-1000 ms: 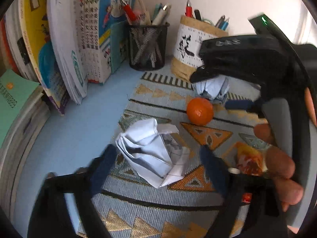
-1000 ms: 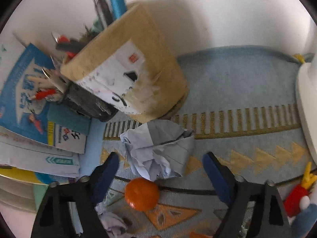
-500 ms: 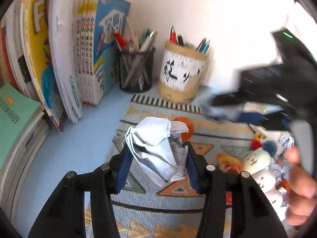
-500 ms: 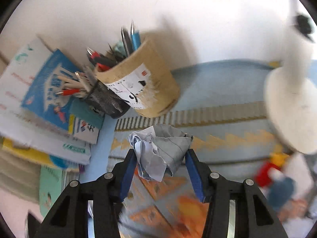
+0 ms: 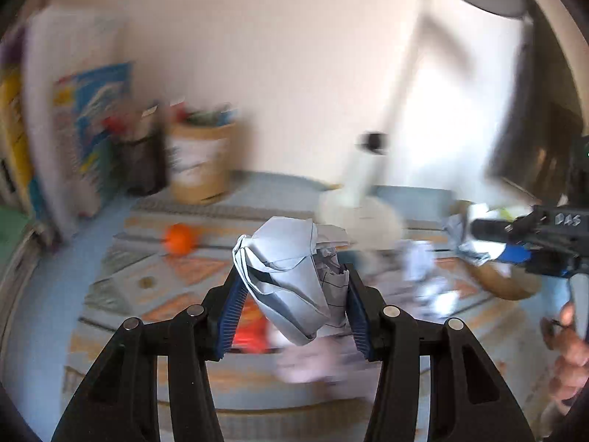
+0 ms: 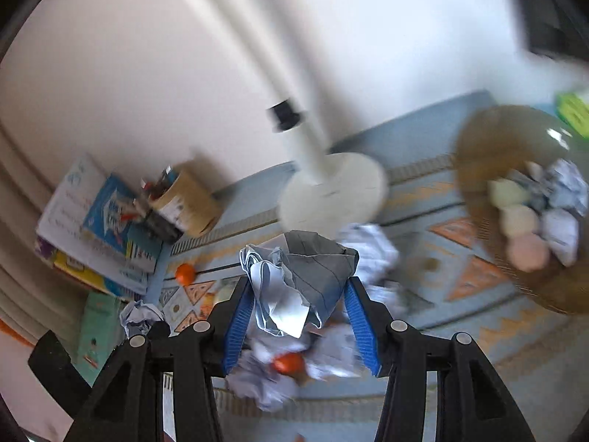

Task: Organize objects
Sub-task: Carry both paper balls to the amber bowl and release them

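Note:
My left gripper (image 5: 292, 294) is shut on a crumpled white paper ball (image 5: 287, 276) and holds it above the patterned mat (image 5: 154, 287). My right gripper (image 6: 300, 304) is shut on a crumpled blue-grey paper ball (image 6: 298, 276), also lifted above the mat. In the left wrist view the right gripper (image 5: 493, 246) shows at the far right with its paper (image 5: 464, 235). More crumpled papers (image 6: 371, 254) lie on the mat. A brown basket (image 6: 475, 158) at the right holds paper balls and round soft items. An orange (image 6: 185, 273) lies on the mat.
A white lamp base (image 6: 331, 191) and its pole stand at the back centre. A tan pen pot (image 5: 200, 162), a black mesh pen pot (image 5: 141, 162) and upright books (image 5: 88, 118) stand at the back left. A second orange thing (image 6: 289, 362) lies among papers below my right gripper.
Both grippers closed on their paper balls and lifted them off the mat. Both have swung rightwards, so the lamp and basket have come into view.

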Motion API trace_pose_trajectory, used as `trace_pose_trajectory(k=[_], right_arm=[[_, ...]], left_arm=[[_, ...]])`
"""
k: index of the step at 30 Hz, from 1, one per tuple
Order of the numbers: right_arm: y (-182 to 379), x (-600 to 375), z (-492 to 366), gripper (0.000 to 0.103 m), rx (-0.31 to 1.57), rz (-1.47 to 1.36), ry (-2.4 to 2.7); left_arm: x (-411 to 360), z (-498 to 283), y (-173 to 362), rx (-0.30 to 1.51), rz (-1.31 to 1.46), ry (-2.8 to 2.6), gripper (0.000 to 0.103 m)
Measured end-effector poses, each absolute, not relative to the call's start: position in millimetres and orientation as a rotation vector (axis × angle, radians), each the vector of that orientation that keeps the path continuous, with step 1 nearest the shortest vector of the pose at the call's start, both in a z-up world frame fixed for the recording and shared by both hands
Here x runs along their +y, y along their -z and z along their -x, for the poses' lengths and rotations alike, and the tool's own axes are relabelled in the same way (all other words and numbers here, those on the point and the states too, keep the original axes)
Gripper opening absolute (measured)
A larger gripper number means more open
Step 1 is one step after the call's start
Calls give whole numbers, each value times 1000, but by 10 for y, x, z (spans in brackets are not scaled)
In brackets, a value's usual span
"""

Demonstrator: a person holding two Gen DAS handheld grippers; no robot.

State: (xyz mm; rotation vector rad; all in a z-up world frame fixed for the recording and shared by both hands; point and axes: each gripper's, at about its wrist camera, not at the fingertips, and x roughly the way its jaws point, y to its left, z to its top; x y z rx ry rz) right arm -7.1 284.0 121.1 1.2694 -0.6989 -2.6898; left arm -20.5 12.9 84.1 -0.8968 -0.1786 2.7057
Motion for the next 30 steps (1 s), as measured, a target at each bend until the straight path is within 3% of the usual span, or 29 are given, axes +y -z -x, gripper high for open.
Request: trace_pose_trajectory(k=[11, 22, 25, 28, 30], right_arm=[[-1475, 4605, -483, 50, -927, -1132, 2967], [-1170, 5122, 104, 52, -876, -1250, 2977], [-1112, 5153, 229, 59, -906, -1236, 2959], [-1103, 5179, 295, 64, -919, -1231, 2944], [-1116, 5178, 284, 68, -917, -1216, 2935]], left_arm=[[2005, 235, -1430, -49, 820, -2496, 48], [3050, 726, -1071, -47, 913, -2408, 48], [3129, 745, -1016, -42, 901, -2398, 55], [3117, 781, -995, -80, 914, -2356, 82], [3071, 788, -994, -101, 908, -2367, 83]])
